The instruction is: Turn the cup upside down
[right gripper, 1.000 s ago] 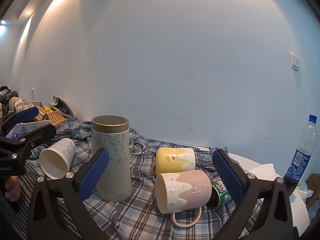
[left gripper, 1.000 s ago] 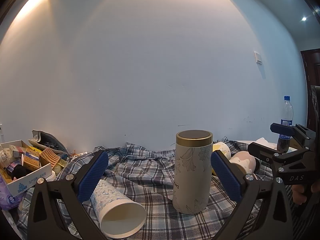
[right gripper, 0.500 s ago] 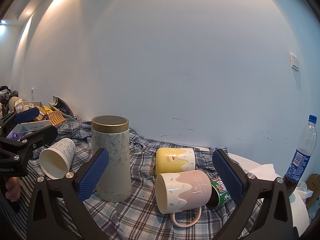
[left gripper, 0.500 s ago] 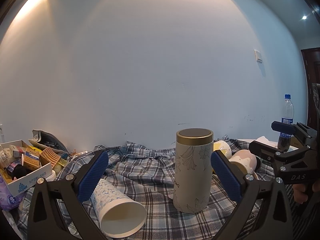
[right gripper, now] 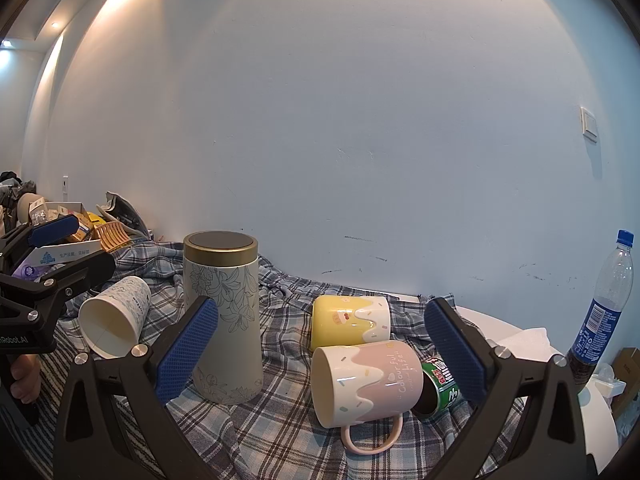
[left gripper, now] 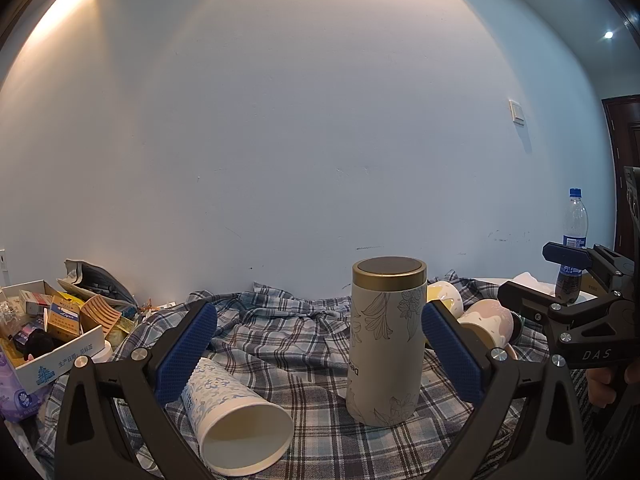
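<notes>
While lying on its side on the plaid cloth (left gripper: 304, 344) (mouth toward camera), paper cup (left gripper: 236, 416) just below left gripper (left gripper: 320, 354); both left and right gripper (right gripper: 320, 354) spread wide, empty.

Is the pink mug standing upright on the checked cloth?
No, the pink mug lies on its side on the checked cloth, its open mouth turned toward the camera and its handle resting on the cloth.

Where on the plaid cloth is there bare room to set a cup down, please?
The plaid cloth lies bare in front of the tall canister, and between the canister and the paper cup. It is crowded around the pink mug, yellow mug and green can.
</notes>
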Available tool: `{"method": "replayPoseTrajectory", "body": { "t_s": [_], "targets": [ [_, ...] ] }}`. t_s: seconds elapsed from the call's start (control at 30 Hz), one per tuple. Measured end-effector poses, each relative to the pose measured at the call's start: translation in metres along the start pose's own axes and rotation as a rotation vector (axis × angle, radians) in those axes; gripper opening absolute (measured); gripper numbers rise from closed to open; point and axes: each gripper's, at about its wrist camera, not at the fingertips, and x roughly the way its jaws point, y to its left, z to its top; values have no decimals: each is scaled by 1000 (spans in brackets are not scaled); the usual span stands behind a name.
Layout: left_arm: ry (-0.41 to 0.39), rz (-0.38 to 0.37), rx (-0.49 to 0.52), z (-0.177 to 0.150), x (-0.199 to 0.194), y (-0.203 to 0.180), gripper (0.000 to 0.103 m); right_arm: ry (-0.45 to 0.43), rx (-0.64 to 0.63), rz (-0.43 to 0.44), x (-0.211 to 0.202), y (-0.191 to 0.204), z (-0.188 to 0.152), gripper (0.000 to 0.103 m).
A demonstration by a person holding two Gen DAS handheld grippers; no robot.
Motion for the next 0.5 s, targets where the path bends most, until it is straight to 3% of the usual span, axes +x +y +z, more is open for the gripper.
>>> {"method": "replayPoseTrajectory", "body": {
  "t_s": [0.5],
  "targets": [
    [0,0,0,0,0,1,103,0,0,0,0,0,0,103]
  ]
}}
